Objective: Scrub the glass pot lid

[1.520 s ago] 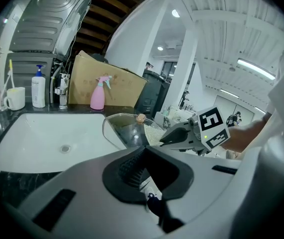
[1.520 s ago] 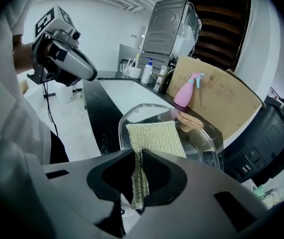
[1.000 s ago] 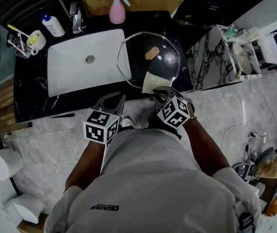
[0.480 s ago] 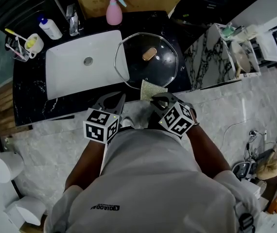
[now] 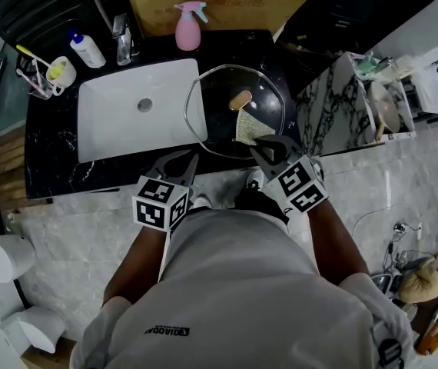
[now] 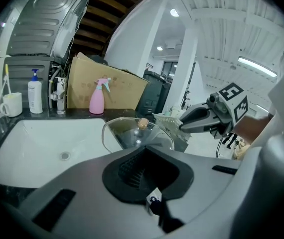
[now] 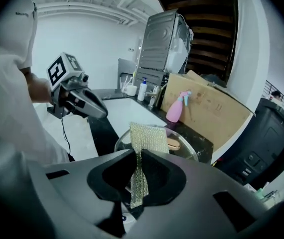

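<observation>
While over round glass pot lid: gold mesh scrubbing cloth, pinched in right gripper | left gripper: jaws together, empty, near white rectangular sink.

Pot lid is clear glossy glass with a shiny metal rim and a tan, wood-looking knob. Scrub pad is coarse woven mesh with a bit of metallic glint. Countertop is polished black veined stone, sink is smooth glossy white, and the box is plain matt cardboard.
</observation>
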Available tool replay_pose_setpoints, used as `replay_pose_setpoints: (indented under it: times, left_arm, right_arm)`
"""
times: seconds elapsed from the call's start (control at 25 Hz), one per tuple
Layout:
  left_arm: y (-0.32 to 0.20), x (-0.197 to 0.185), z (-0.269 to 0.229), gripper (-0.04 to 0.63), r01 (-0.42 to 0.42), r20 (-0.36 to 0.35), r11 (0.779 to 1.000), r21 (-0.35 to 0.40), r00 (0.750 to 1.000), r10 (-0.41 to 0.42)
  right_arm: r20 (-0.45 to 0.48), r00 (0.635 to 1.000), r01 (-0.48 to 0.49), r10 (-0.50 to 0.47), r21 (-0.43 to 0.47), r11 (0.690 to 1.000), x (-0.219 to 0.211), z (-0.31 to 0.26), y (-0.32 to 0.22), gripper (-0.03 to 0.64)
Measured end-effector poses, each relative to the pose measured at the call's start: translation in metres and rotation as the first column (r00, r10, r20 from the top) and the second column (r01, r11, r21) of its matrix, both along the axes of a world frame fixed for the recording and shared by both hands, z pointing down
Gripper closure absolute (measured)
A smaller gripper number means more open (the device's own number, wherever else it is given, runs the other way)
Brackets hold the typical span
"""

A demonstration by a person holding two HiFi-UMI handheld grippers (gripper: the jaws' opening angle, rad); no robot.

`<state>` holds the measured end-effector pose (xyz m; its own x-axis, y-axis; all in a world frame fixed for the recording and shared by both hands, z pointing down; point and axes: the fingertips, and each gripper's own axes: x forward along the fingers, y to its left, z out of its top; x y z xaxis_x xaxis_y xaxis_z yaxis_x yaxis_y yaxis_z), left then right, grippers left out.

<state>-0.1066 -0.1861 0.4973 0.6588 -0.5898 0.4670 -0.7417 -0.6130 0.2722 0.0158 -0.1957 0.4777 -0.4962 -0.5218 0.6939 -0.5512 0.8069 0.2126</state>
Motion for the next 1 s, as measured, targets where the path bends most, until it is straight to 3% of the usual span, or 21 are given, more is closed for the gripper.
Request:
replay_pose_setpoints:
  times: [0.24,0.56,1.0]
  left_arm:
    - [-0.016,-0.007,-0.004,0.583,0.074,0.002,0.997,0.011,0.997,-0.074]
    - [-0.04,-0.022,-0.012,0.583,0.193,-0.01,0.981,0.014,0.981,-0.193]
    - [-0.043,-0.05,0.004,0.583,0.329,-0.053,0.942,-0.063,0.942,-0.332]
  right_arm:
    - [-0.008,1.0,-0.023,0.024,0.057,0.998,0.013,-0.015,-0.07,0.543]
    - [-0.09,0.995,0.036,-0.033,0.035,0.999,0.007,0.007,-0.161,0.543]
    - [-0.269,0.953,0.097,-0.135,-0.15,0.984,-0.019,0.077,-0.223,0.543]
